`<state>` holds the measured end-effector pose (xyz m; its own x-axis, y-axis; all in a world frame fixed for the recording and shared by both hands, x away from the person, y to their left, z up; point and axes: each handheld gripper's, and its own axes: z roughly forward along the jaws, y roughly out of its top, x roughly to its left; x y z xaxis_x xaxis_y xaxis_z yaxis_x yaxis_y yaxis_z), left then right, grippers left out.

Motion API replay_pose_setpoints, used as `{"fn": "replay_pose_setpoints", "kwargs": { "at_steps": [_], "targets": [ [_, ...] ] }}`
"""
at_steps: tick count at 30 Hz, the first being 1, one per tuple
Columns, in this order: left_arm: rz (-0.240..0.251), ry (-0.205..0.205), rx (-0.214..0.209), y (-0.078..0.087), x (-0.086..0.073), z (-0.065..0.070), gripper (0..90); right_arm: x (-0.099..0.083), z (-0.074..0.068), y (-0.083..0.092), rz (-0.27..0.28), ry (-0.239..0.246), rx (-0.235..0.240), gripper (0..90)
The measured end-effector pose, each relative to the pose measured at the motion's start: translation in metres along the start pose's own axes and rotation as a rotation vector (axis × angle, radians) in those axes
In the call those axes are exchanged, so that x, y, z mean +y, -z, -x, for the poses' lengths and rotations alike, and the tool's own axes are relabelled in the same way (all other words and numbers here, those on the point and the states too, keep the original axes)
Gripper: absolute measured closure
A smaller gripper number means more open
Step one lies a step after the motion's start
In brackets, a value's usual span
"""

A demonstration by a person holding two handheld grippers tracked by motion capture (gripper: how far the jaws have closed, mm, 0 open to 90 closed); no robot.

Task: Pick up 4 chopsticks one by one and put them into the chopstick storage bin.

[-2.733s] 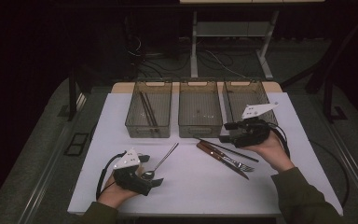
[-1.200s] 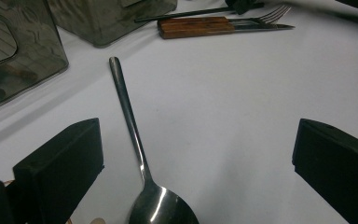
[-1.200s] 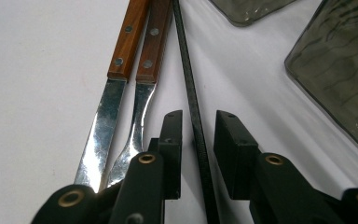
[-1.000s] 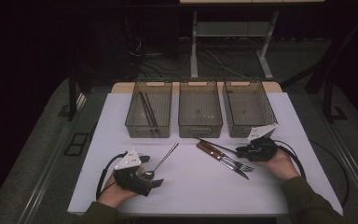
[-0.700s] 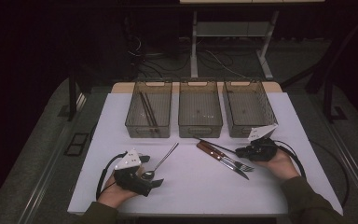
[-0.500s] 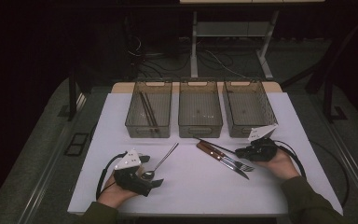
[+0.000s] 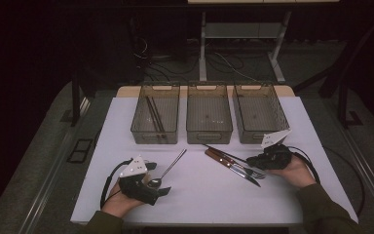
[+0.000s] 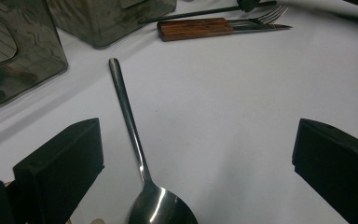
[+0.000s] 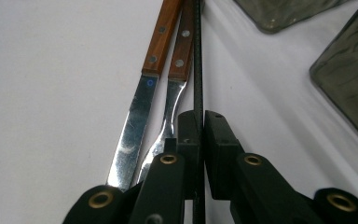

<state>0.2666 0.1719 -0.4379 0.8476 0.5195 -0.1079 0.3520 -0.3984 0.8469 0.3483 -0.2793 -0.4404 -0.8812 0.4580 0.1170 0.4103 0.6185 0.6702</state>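
The right gripper (image 9: 198,122) has its fingers clenched on a thin black stick (image 9: 197,56). The grip sits at the near end of the stick, so the rest of its length projects ahead of the fingers and stays free of them. The stick lies on the white worktop (image 7: 199,200), just beside a wood-handled fork (image 9: 175,100) and a wood-handled knife (image 9: 140,116), in front of the gap between the middle bin (image 7: 209,135) and the right bin (image 7: 246,137). The narrow pinch appears chosen to take the stick alone and leave the two neighbouring utensils undisturbed. The left gripper (image 8: 196,140) rests low on the worktop with its fingers released and set wide apart. The bowl of a spoon (image 8: 130,116) lies between them, untouched by either finger, a position that suits a later pick. Judged from this layout, the work is sorting cutlery by type: the left bin (image 7: 141,132) already holds dark sticks (image 7: 153,114), apparently two, which makes it the likely destination for the held stick. Count: three bins, one spoon, one knife, one fork, one stick in the grip, two grippers.
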Motion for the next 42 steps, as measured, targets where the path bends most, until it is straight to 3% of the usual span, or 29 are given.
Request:
{"fn": "replay_pose_setpoints", "kwargs": {
  "at_steps": [8, 21, 31, 42],
  "targets": [
    [0.005, 0.0, -0.001, 0.0, 0.0, 0.0, 1.0, 0.003, -0.003, 0.014, 0.034, 0.002, -0.008, 84.6],
    [0.004, 0.0, 0.0, -0.001, 0.0, 0.0, 1.0, 0.008, -0.008, 0.023, 0.078, -0.012, 0.024, 84.6],
    [0.003, 0.0, 0.0, -0.001, 0.0, 0.0, 1.0, 0.025, -0.016, 0.025, 0.112, -0.043, 0.041, 84.6],
    [0.007, 0.008, 0.001, -0.002, 0.0, 0.001, 1.0, 0.042, -0.021, 0.024, 0.126, -0.064, 0.017, 84.6]
  ]
}}
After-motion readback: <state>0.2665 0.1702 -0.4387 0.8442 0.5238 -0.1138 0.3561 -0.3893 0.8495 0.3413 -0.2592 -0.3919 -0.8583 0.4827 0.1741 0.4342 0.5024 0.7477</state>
